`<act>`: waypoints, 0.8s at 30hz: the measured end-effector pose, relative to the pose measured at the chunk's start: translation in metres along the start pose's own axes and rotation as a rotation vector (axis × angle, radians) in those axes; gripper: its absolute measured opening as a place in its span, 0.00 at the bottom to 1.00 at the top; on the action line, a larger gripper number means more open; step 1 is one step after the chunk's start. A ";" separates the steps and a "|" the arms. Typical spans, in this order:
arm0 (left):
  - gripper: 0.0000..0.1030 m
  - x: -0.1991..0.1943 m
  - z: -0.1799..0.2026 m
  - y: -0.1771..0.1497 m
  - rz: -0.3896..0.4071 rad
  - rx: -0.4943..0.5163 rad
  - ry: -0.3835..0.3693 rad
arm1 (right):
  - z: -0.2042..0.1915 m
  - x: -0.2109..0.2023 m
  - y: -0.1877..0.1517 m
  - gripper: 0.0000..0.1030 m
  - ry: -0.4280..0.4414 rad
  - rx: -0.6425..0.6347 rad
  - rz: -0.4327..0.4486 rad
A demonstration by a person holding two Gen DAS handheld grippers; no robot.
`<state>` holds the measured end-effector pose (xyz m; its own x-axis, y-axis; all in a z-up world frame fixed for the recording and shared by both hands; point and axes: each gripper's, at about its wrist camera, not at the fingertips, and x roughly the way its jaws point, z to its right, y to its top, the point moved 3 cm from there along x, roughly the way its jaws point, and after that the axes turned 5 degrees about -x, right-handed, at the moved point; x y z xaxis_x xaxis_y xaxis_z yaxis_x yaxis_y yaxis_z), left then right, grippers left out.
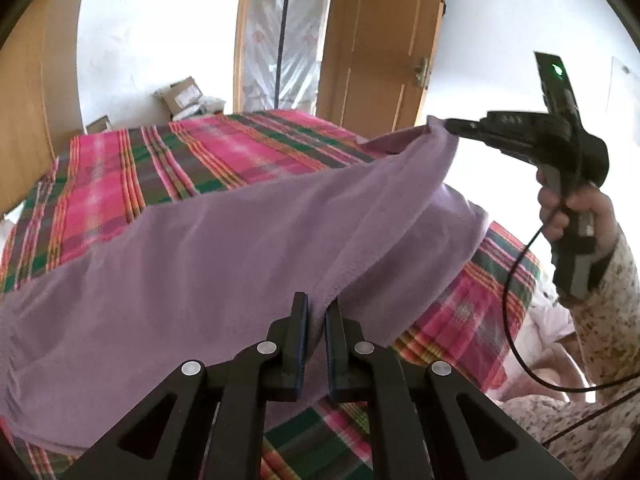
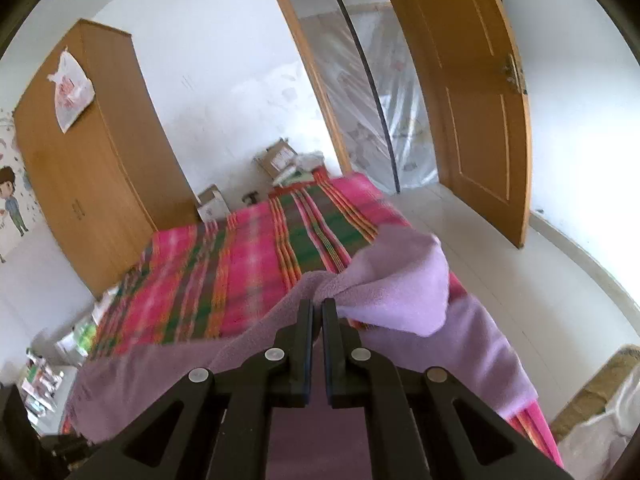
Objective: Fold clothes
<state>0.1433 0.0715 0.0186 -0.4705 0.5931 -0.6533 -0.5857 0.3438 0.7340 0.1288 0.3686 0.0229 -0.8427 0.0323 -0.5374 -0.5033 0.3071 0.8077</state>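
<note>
Above plaid bed [image 1: 168, 168], my left tool [image 1: 316, 316] and right tool [image 2: 317, 312] each clamp purple garment [image 1: 208, 264] edge, lifted taut to lay flat.

I'm looking out over a bed under a pink and green plaid cover [image 2: 248, 264], with white walls [image 2: 224, 64] all round and bright daylight washing the pale floor [image 2: 500, 264]. A tall wooden wardrobe [image 2: 92, 152] stands on my left, a plastic bag [image 2: 72, 92] hung on it. Ahead, a wooden door [image 2: 476, 92] is swung open beside a plastic curtain [image 2: 376, 92], cardboard boxes [image 2: 276, 158] against the wall.
</note>
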 end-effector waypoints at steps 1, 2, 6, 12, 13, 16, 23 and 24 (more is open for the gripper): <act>0.08 0.002 0.000 -0.003 -0.013 0.001 -0.003 | 0.006 0.001 -0.009 0.04 -0.008 0.013 -0.020; 0.08 0.005 0.001 -0.006 -0.028 0.002 -0.003 | 0.012 0.002 -0.018 0.04 -0.014 0.026 -0.040; 0.08 0.014 0.001 -0.015 -0.064 0.032 0.010 | 0.029 0.006 -0.046 0.04 -0.026 0.061 -0.097; 0.08 0.024 0.000 -0.025 -0.104 0.022 0.012 | 0.040 0.014 -0.072 0.04 -0.049 0.068 -0.168; 0.08 0.024 0.000 -0.026 -0.105 0.020 0.012 | 0.042 0.014 -0.075 0.04 -0.051 0.071 -0.174; 0.09 0.024 0.001 -0.029 -0.113 0.016 0.006 | 0.047 0.015 -0.082 0.04 -0.059 0.077 -0.191; 0.14 0.025 0.001 -0.032 -0.142 0.010 -0.019 | 0.055 0.012 -0.089 0.09 -0.056 0.068 -0.240; 0.14 0.024 0.000 -0.031 -0.146 0.008 -0.024 | 0.056 0.009 -0.087 0.09 -0.060 0.062 -0.238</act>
<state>0.1501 0.0756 -0.0199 -0.3648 0.5540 -0.7483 -0.6412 0.4332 0.6334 0.1754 0.3957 -0.0659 -0.6882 0.0081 -0.7255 -0.6719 0.3702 0.6415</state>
